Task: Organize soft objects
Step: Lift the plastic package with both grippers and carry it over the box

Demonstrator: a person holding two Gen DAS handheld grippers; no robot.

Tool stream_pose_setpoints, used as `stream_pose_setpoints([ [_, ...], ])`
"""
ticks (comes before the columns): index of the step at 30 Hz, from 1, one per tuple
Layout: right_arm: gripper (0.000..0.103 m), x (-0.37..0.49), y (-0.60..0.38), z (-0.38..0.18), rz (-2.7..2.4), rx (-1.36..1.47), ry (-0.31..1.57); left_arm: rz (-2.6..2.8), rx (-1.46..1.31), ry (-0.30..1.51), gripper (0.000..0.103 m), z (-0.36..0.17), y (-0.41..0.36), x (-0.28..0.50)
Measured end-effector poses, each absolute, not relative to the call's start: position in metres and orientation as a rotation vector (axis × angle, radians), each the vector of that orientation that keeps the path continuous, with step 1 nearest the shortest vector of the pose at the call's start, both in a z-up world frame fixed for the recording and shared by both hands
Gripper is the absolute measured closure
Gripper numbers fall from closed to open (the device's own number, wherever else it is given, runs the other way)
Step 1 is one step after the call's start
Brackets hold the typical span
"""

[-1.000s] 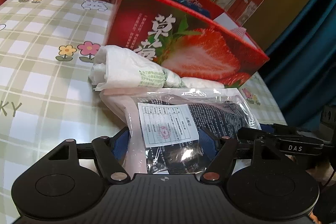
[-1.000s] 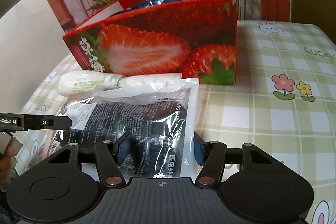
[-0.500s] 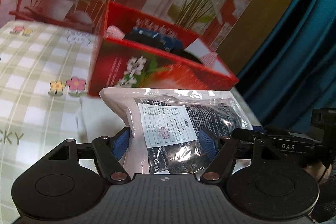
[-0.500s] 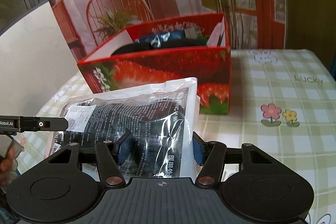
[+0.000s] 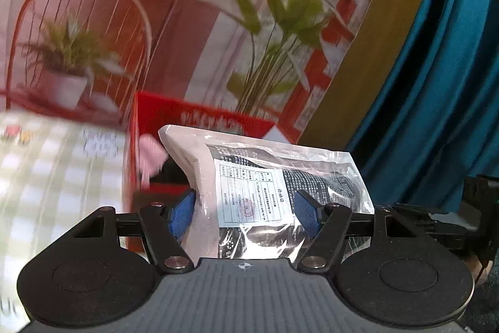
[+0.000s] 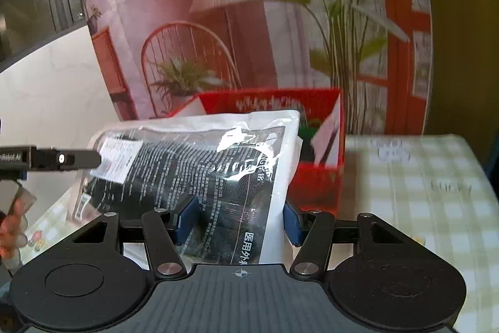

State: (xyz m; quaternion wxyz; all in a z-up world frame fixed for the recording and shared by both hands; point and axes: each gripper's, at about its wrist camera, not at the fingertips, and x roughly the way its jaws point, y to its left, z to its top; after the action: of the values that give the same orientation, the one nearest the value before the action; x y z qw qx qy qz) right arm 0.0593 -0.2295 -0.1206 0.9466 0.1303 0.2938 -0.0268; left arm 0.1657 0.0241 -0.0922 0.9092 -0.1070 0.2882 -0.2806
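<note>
A clear plastic packet (image 5: 268, 186) with a dark item inside and a white label hangs in the air, held from both ends. My left gripper (image 5: 244, 214) is shut on one end, its blue pads (image 5: 182, 213) pressing the sides. In the right wrist view my right gripper (image 6: 238, 222) is shut on the other end of the same packet (image 6: 218, 170). The packet sits in front of the open red strawberry box (image 6: 315, 180), level with its rim; the box (image 5: 199, 117) holds a pink item and dark things. The left gripper's finger (image 6: 53, 159) shows at the left edge.
The box stands on a table with a green-and-white checked cloth (image 6: 421, 192). A backdrop picture of a chair and plants (image 6: 193, 61) rises behind it, and a teal curtain (image 5: 436, 83) hangs at the right of the left wrist view. A person's hand (image 6: 12, 233) shows low left.
Both grippers have risen with the packet off the table. The white rolled bag that lay beside it has dropped out of view, and the box's open top now shows behind the packet.
</note>
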Motion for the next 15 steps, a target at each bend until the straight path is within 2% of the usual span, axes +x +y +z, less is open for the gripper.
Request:
stream_pose_setpoints([
  [8,0.050,0.108,-0.253,-0.099,-0.102,0.191,0.525,-0.565,-0.186,0.507,0.033,-0.072,0.006,0.220],
  [15,0.050,0.164,-0.263,-0.108,-0.175,0.092,0.530,-0.532,-0.128,0.544,0.033,-0.081,0.000,0.278],
])
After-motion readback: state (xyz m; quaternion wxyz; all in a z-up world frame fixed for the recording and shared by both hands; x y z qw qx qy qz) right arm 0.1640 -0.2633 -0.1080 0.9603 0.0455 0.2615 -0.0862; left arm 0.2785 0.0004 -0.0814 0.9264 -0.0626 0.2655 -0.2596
